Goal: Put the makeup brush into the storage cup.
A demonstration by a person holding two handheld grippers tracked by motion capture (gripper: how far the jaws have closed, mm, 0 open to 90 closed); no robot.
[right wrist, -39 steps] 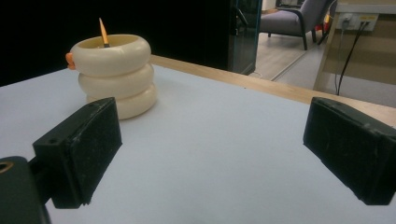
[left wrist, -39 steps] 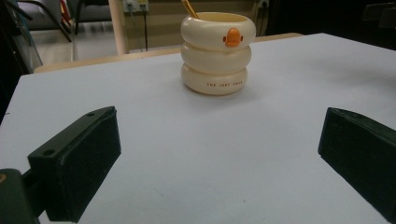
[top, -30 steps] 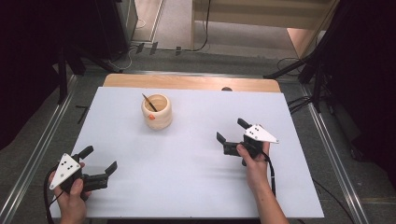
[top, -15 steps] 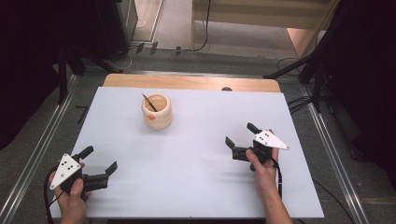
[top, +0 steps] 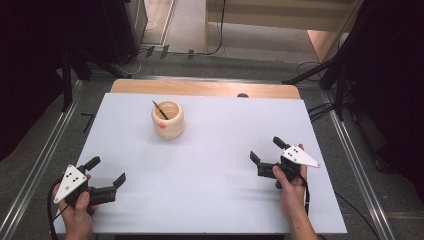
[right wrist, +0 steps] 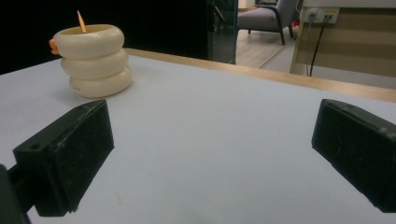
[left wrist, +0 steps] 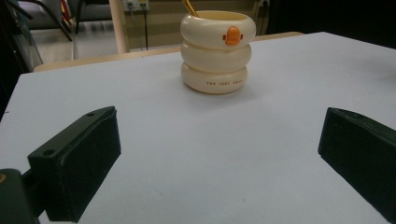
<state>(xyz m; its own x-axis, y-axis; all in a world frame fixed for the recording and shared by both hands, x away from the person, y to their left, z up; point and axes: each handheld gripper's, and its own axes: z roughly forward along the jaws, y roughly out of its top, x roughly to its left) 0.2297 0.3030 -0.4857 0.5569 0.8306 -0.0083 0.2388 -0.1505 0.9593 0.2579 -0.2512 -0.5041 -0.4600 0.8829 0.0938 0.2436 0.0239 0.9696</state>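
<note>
Tools [top: 106, 170] [top: 266, 150] gape before a cream, three-ringed cup [top: 168, 120].

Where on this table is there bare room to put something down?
Most of the white table is bare: the wide stretch between the left tongs and right tongs, and the far right beside the cream cup. Only the near corners, where the hands sit, are occupied.

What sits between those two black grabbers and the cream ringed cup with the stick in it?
Nothing visible. Bare white table lies between the cream ringed cup and both the left gripper and right gripper, whose jaws stand open and empty.
</note>
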